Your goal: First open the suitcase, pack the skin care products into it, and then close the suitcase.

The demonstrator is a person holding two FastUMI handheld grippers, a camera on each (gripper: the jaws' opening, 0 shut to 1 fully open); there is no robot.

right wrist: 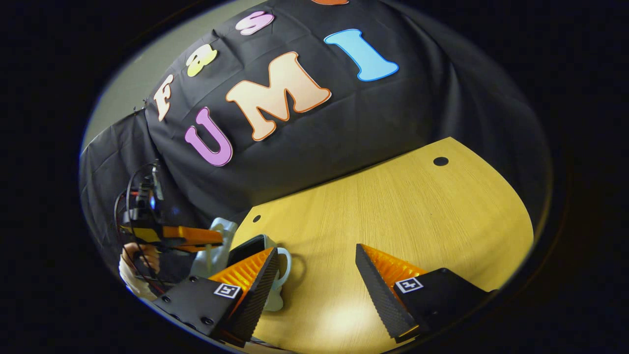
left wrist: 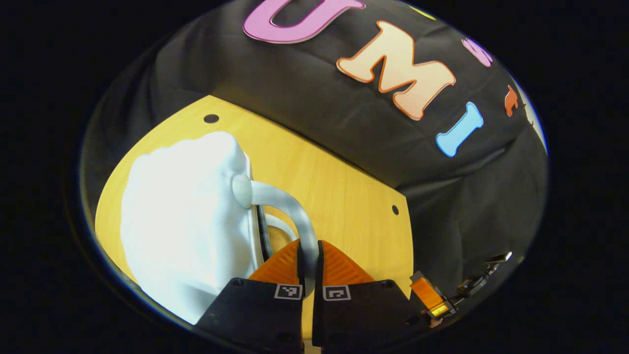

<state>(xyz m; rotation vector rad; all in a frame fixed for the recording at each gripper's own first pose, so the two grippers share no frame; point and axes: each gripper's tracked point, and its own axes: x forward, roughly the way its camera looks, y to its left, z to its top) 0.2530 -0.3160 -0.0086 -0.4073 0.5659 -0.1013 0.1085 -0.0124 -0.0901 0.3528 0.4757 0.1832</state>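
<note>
Your left tongs [left wrist: 308, 265] are pinched on the grey handle [left wrist: 287, 201] of the white suitcase [left wrist: 186, 221], which stands on the tabletop [left wrist: 344, 196]. The shell looks hard, smooth and slippery, probably light; the handle is the sure hold. Your right tongs [right wrist: 314, 275] gape wide, holding nothing, just beside the suitcase [right wrist: 216, 246], left tongs [right wrist: 216, 237] at its top

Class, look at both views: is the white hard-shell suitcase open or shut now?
Shut, it seems: the white hard-shell suitcase shows a thin seam, no interior. The left tool grips its grey handle.
</note>
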